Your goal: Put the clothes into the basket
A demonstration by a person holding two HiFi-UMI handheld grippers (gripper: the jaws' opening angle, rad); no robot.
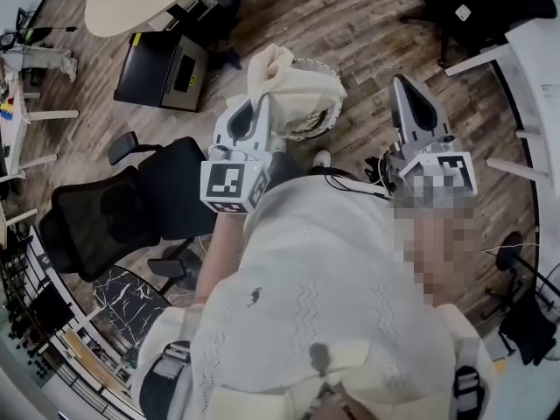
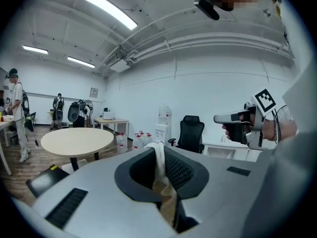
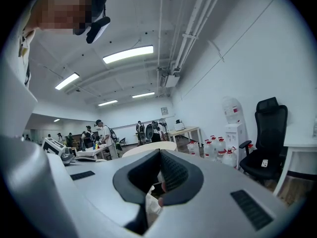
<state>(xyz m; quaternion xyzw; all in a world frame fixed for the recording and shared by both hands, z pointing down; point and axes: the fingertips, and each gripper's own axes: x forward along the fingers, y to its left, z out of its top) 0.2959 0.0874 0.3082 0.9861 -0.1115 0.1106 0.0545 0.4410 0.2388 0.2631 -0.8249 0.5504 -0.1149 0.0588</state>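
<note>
Lowering the cream cloth into the basket appears to be the step in hand. The left gripper is clamped on the cloth, which bunches over the basket's left rim in the head view and is judged not yet inside. Carry the cloth over the basket's centre and descend until the fabric sags below the rim, then part the jaws. Releasing early risks draping it across the rim. The right gripper is pressed together with no garment evident, well to the right of the basket — keep it there.
</note>
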